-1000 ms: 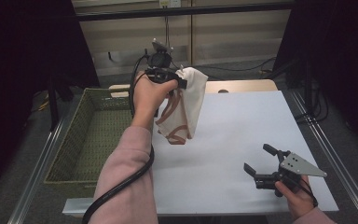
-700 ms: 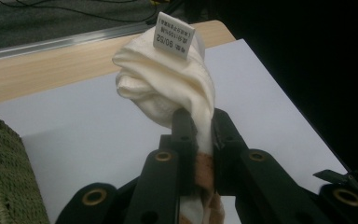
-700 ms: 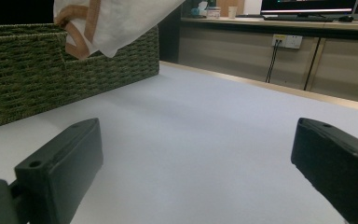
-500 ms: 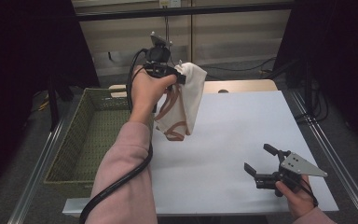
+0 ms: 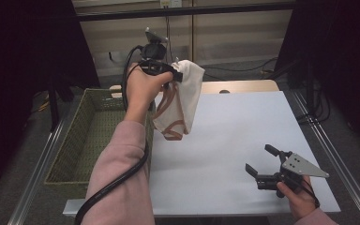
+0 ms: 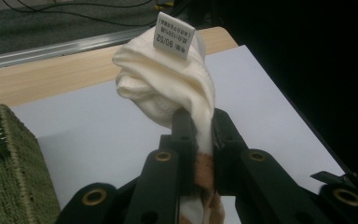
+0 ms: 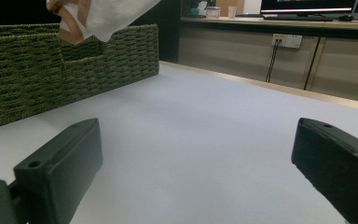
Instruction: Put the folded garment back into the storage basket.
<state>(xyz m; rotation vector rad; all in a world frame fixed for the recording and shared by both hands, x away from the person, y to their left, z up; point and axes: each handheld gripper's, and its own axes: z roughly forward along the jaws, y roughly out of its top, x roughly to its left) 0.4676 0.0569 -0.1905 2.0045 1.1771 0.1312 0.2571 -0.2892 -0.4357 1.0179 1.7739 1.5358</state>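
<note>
Left gripper, upper centre of frame: fingers pinch cream cloth garment with tan trim, hanging limp above white desk beside green wicker basket. Likely light, soft, floppy; grip bunched edge. Right gripper, lower right: fingers wide, empty.

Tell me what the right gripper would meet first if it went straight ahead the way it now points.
Probably nothing soon: the right gripper, jaws open, points low across the bare white table. The green woven basket lies left of that line and the hanging cloth above it; depth is uncertain.

soft cream cloth garment, rough woven wicker basket, matt white tabletop
</note>
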